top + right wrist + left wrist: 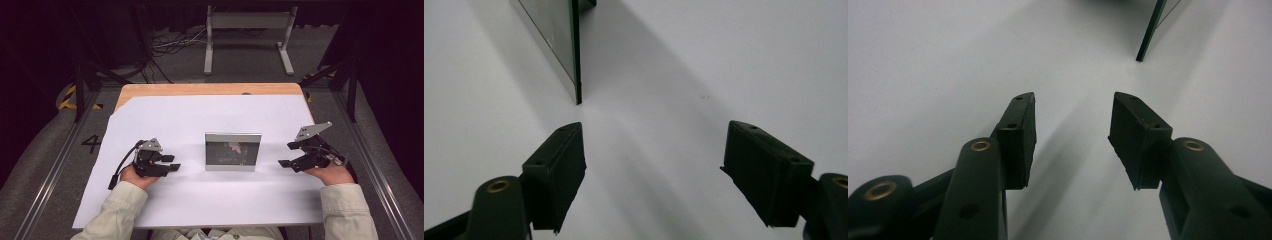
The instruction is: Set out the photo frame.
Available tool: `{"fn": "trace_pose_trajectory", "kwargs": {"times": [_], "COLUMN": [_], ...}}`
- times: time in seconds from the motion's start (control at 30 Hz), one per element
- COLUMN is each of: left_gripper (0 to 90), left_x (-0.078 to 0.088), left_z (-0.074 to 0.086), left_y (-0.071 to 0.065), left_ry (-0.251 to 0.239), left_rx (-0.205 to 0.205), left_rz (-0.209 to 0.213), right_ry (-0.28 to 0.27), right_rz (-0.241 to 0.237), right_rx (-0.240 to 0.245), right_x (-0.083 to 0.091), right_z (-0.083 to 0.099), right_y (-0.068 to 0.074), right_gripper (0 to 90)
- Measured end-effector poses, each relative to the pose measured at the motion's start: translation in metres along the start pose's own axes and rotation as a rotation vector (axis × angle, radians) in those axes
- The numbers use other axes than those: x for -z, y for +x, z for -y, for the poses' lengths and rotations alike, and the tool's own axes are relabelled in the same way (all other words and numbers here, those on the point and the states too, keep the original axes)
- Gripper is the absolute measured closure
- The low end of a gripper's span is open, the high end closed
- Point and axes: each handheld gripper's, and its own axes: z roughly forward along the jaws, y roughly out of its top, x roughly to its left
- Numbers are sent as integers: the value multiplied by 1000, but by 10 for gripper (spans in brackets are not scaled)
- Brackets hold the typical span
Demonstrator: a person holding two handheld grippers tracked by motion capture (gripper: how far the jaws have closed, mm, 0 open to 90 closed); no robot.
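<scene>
1. Left gripper (pixel 173 162) is sitting left of the frame (pixel 233 151), jaws apart; right gripper (pixel 286 154) is sitting right of it, jaws wide apart.
2. High view is showing the frame's reflective face and silver border; right gripper view is showing its thin edge (pixel 575 60).
3. Frame is standing upright on the white sheet (pixel 200 195).

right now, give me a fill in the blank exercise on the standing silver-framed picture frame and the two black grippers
1. The silver-framed picture frame stands ____ the left gripper and the right gripper.
2. Both grippers have their jaws ____.
3. The frame rests on a ____ sheet covering the wooden table.
4. Neither gripper ____ the frame.

Missing words: between; open; white; touches
</scene>
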Motion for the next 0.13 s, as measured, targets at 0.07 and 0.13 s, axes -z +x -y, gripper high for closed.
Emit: {"fn": "trace_pose_trajectory", "kwargs": {"times": [0.07,0.13], "left_gripper": [537,537], "left_x": [1,1], "left_z": [0,0], "left_y": [0,0], "left_ry": [-1,-4], "left_rx": [-3,0], "left_rz": [4,5], "right_ry": [4,-7], "right_rz": [7,12], "right_rx": [-5,-7], "right_x": [0,0], "right_z": [1,2], "right_y": [0,1], "right_gripper": [244,244]}}
